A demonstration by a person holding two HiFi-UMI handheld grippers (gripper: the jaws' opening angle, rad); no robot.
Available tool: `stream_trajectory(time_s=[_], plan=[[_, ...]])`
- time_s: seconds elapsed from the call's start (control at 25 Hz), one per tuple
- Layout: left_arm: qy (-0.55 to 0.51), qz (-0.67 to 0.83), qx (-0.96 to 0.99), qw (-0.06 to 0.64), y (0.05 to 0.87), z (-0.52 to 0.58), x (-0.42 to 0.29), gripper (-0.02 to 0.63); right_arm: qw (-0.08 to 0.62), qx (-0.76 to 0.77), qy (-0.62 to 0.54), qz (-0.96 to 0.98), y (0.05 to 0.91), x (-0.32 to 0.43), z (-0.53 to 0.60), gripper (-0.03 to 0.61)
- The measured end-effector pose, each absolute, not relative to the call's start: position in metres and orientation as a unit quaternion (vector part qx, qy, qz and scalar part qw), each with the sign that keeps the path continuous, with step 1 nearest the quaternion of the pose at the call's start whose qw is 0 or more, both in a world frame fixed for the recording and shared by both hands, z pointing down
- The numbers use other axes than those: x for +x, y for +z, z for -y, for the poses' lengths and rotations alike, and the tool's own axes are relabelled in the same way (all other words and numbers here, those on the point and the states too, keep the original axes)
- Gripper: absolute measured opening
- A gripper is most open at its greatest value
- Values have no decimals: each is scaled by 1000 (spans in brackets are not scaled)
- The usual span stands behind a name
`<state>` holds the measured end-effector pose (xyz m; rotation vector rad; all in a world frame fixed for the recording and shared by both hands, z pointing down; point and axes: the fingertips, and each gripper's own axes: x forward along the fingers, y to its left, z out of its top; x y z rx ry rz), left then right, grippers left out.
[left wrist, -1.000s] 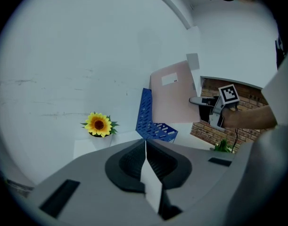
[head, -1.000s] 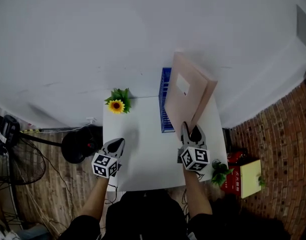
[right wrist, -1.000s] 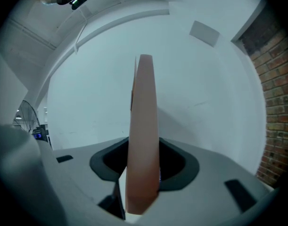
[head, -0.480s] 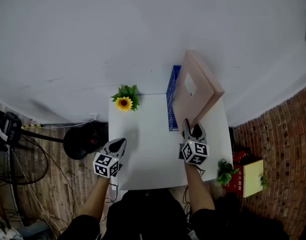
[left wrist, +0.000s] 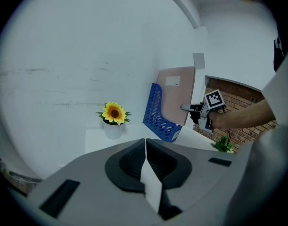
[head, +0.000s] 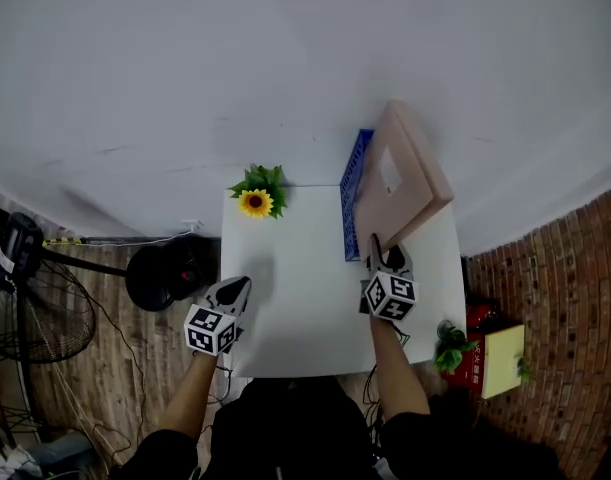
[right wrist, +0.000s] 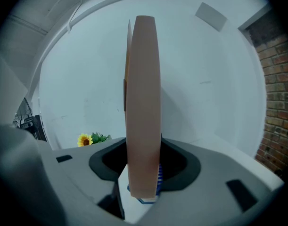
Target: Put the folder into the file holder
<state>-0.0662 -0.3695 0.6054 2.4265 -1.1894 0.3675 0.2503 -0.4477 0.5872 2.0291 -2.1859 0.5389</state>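
The right gripper [head: 382,259] is clamping the near edge of the pink folder [head: 400,181], its jaws pressing on the folder's two faces, and it is holding the folder upright on its edge with the white label facing left. The white bench [head: 295,298] is carrying everything else, standing against a pale wall, with wooden flooring showing to its left and brick to its right. The folder is rising over the far right part of the bench, leaning a little to the right and reaching above the bench's far edge. The blue mesh file holder [head: 353,200] is standing just to the left of the folder and under its lower edge; in the right gripper view a bit of blue is peeking out below the folder's bottom corner, though whether the two are touching cannot be told. The left gripper [head: 237,286] is hovering over the near left part of the bench, well apart from the folder, with its jaws together and nothing between them. A small potted sunflower [head: 255,203] is sitting at the far left corner of the bench, near the file holder but not touching it.
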Motion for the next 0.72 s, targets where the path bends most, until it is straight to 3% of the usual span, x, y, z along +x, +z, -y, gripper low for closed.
stream_trajectory(time_s=[0.6, 0.72], plan=[[122, 431, 868, 215, 609, 365, -65, 26, 119, 631, 186, 743, 587, 242, 469, 222], [124, 434, 866, 216, 610, 365, -67, 26, 118, 643, 176, 736, 585, 245, 469, 183]])
